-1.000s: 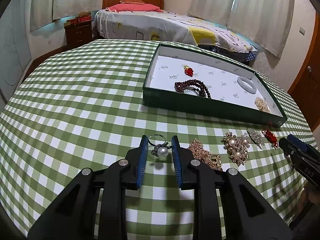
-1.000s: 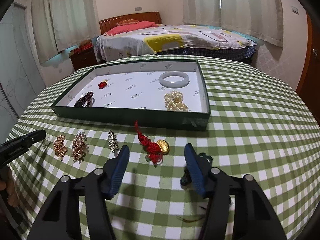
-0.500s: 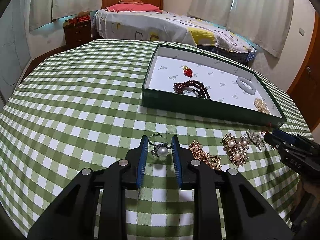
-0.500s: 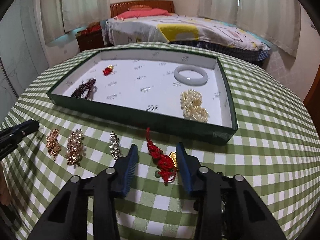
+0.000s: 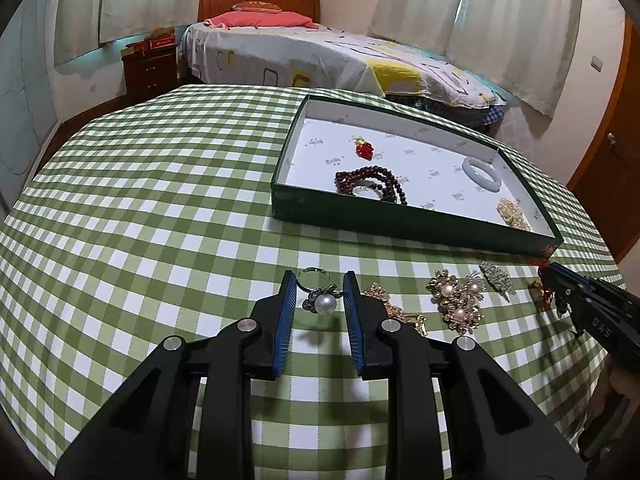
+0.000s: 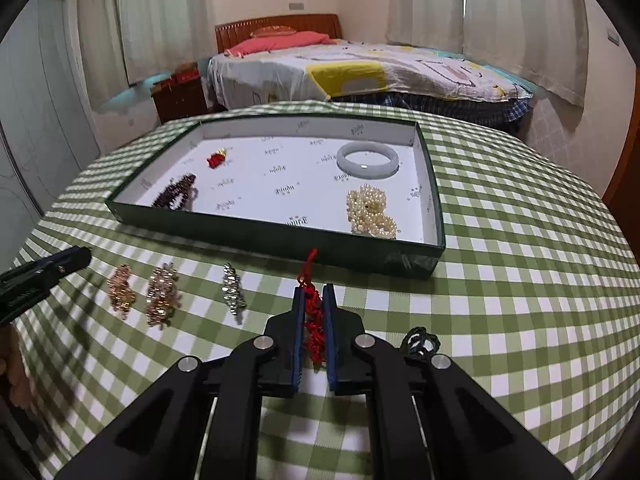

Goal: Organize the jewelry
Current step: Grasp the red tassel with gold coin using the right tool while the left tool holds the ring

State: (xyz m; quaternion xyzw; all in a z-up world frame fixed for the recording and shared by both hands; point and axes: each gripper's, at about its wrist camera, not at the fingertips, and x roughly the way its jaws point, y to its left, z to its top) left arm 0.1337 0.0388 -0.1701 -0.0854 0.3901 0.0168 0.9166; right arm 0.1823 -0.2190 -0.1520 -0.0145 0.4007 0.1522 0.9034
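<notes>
**Pearl ring pinched, red knot clamped beside the green tray**

While the checked green-and-white cloth [image 5: 160, 208] lies smooth over the round table, the left gripper [image 5: 319, 294] is clenched on a pearl ring [image 5: 320, 296]: its ribbed blue pads [image 5: 286, 312] press the thin silver band from both sides, and the round glossy pearl sits toward the camera between them. Just right of it on the cloth lies a flat gold filigree brooch [image 5: 394, 312], then a lumpy gold cluster brooch [image 5: 458, 300] studded with small pearls, then a narrow rhinestone pin [image 5: 497, 277]. Farther right, the right gripper [image 6: 313, 306] has just been closing, and its blue pads now squeeze a red knotted cord charm [image 6: 313, 320]; the woven cord bunches between the pads, and its loose end trails out ahead toward the tray. A dark coiled loop [image 6: 420, 340] rests on the cloth just beside the right finger.

Beyond the row stands a shallow rectangular tray [image 6: 256, 236] with dark green walls and a white printed paper lining. Inside it, from left to right in the right wrist view, lie a coil of dark red beads [image 6: 176, 196], a small faceted red pendant [image 6: 216, 158], a smooth pale bangle [image 6: 367, 159] and a heap of cream pearls [image 6: 370, 212]. All four lie apart from one another on the lining.
</notes>
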